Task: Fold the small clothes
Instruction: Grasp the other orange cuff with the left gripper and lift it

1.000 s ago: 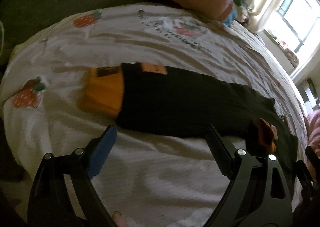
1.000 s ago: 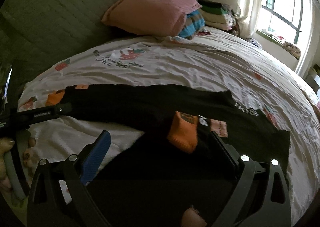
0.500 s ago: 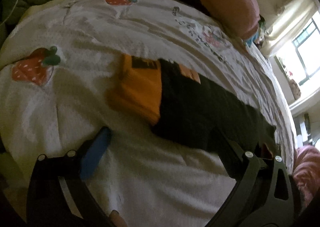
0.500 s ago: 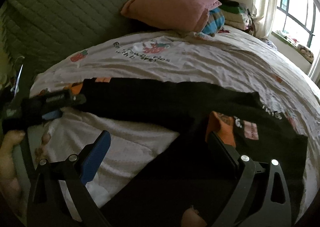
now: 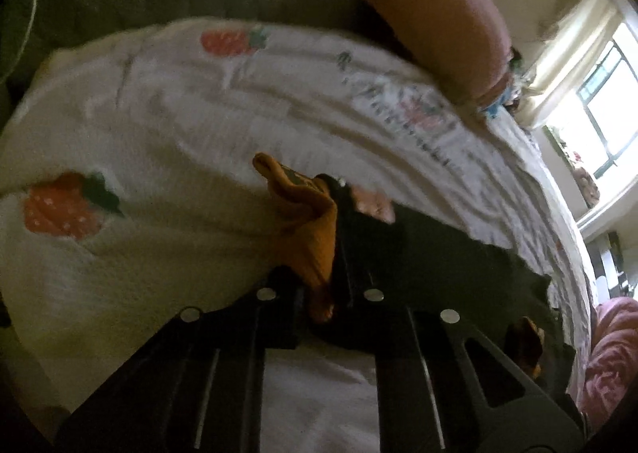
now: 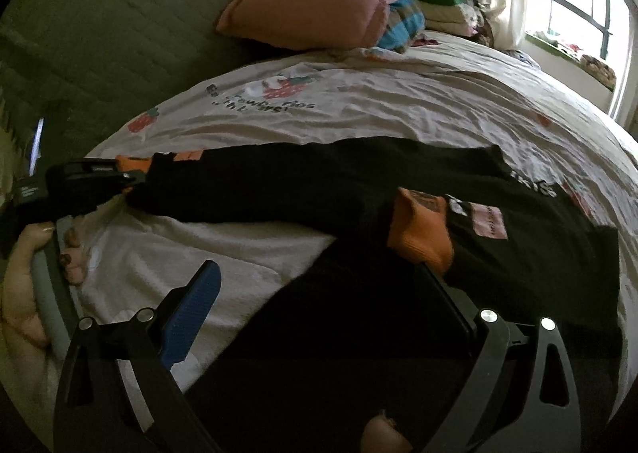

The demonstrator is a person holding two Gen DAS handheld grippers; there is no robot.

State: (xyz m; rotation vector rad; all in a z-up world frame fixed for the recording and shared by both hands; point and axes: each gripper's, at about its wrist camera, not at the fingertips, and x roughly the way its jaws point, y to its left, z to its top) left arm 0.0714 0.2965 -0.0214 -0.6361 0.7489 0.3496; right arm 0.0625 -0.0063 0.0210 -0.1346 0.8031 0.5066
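Now the left gripper (image 5: 325,285) is pinching the soft, floppy sweater (image 6: 359,182) by its orange cuff (image 5: 307,225); the right gripper (image 6: 319,289) is hanging wide open.

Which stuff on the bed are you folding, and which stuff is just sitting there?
For the folding:
- black garment with orange cuffs
- left gripper, shut on the far orange cuff
- right gripper, open near the other cuff

Just lying about:
- pink pillow
- strawberry bedsheet
- stacked clothes
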